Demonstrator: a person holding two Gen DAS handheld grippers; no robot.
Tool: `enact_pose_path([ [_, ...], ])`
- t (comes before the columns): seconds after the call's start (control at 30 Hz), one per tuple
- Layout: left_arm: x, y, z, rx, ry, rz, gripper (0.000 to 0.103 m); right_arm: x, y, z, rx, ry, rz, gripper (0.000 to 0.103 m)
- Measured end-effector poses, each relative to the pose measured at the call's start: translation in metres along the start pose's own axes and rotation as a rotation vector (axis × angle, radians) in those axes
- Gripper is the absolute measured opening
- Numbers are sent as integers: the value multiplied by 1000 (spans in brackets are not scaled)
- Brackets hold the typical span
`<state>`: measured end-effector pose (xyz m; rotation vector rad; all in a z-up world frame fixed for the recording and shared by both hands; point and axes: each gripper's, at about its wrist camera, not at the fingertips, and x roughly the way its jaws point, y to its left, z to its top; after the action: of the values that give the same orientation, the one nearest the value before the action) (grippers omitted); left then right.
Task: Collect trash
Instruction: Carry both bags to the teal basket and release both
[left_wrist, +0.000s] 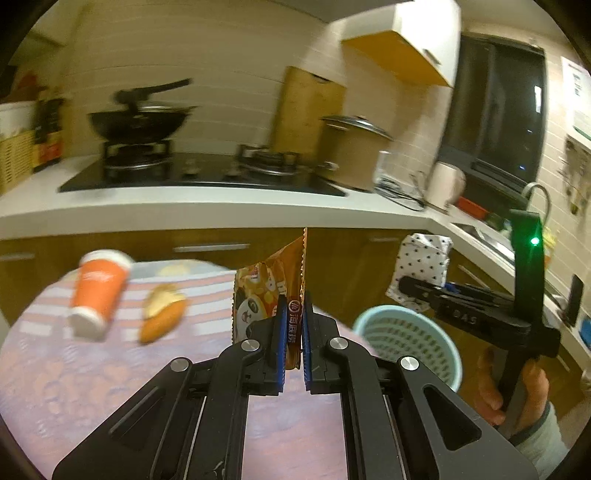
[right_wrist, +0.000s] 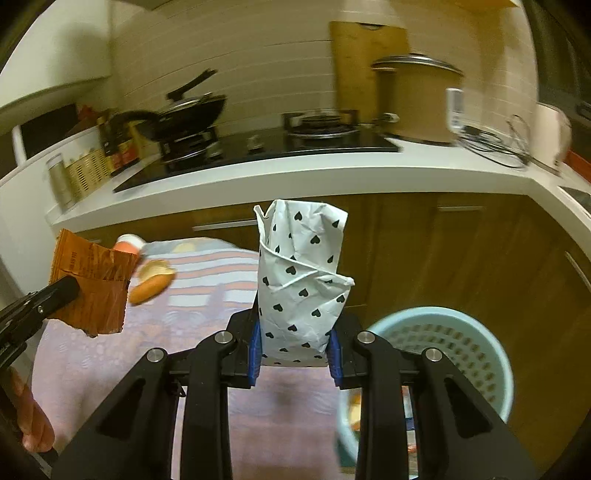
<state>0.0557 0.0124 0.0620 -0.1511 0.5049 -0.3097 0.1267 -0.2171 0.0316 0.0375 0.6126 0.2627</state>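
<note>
My left gripper (left_wrist: 294, 332) is shut on an orange snack wrapper (left_wrist: 266, 291) with panda print, held upright above the table; the wrapper also shows in the right wrist view (right_wrist: 92, 280). My right gripper (right_wrist: 295, 350) is shut on a white paper bag with black hearts (right_wrist: 301, 280), held upright above the table's right edge; the bag also shows in the left wrist view (left_wrist: 421, 266). A light blue perforated bin (right_wrist: 454, 347) stands on the floor to the right of the table, also in the left wrist view (left_wrist: 410, 339).
An orange paper cup (left_wrist: 98, 291) and a bread roll (left_wrist: 162, 314) sit on the round table with its striped cloth (left_wrist: 110, 369). Behind is a white counter (left_wrist: 221, 206) with a stove, wok, pot and kettle, over brown cabinets.
</note>
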Motion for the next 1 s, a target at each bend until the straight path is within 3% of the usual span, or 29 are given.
enact_pose_path([
  [0.2, 43, -51, 2, 35, 65, -113, 5, -3, -58, -13, 97, 34, -62, 25],
  [0.43, 111, -91, -10, 23, 198, -235, 5, 4, -120, -38, 219, 114, -126, 26],
  [0.87, 179, -134, -41, 64, 339, -304, 5, 41, -158, -80, 300, 276, -174, 28],
  [0.93, 183, -137, -44, 61, 350, -321, 5, 44, -160, -81, 308, 287, -172, 38],
  [1.0, 185, -138, -44, 61, 353, -324, 9, 44, -161, -81, 319, 289, -173, 56],
])
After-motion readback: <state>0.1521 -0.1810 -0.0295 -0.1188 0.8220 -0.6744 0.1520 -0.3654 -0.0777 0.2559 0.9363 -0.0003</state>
